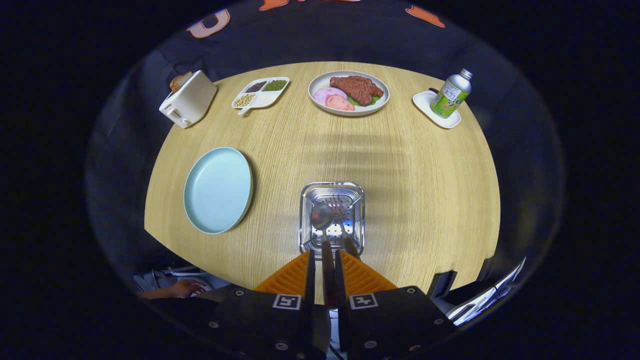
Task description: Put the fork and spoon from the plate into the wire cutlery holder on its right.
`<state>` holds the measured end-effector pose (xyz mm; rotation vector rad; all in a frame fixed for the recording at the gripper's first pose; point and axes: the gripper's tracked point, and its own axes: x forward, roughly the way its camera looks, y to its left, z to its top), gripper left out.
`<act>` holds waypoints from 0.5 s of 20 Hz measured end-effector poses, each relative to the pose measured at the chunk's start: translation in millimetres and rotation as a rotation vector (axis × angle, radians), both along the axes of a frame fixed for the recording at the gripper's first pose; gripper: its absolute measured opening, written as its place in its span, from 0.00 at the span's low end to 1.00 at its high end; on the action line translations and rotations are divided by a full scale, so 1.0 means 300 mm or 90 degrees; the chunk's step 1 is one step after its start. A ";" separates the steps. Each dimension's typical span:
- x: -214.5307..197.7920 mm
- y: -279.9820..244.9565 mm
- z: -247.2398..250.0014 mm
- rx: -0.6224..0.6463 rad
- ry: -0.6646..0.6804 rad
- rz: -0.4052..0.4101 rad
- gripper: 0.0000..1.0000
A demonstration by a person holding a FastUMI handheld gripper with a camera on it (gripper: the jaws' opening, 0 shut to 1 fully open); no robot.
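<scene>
— From the left, what stands on the table (pixel 400 200)?

— At the far left a toaster (pixel 188 98), then a small divided dish (pixel 260 93) with beans. Nearer to us is the plate (pixel 218 190), pale blue, and nothing lies on it now. In the middle at the back, a plate of meat (pixel 348 93). At the far right, a bottle (pixel 451 93) stands on a little white tray (pixel 425 102).

— And the fork and spoon?

— The spoon (pixel 322 216) and the fork (pixel 339 210) are side by side, their heads over the wire holder (pixel 332 219), which is right of the blue plate and just ahead of the tongs (pixel 325 270). The handles run back toward the tongs, so the long axis goes along the fingers, pointing away from the hand.

— Are the tongs closed?

— Almost fully. The spoon handle is pressed between both fingers. The fork handle passes by the right finger; I cannot tell if it is gripped too or already leaning in the holder.

— So what matters next?

— I judge the heads are already above the opening, so the pieces need only to go down and be released.

— And the room?

— A pale wood table, dark cloth behind. A person's hand (pixel 186 288) rests low on the left.
</scene>
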<state>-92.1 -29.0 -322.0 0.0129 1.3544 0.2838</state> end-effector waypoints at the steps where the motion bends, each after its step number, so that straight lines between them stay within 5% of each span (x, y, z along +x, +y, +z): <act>1: 0.014 0.009 0.026 0.017 -0.011 -0.011 0.21; 3: 0.051 0.024 0.062 0.046 -0.044 -0.028 0.24; 10: 0.250 -0.033 0.317 0.072 -0.277 -0.094 0.72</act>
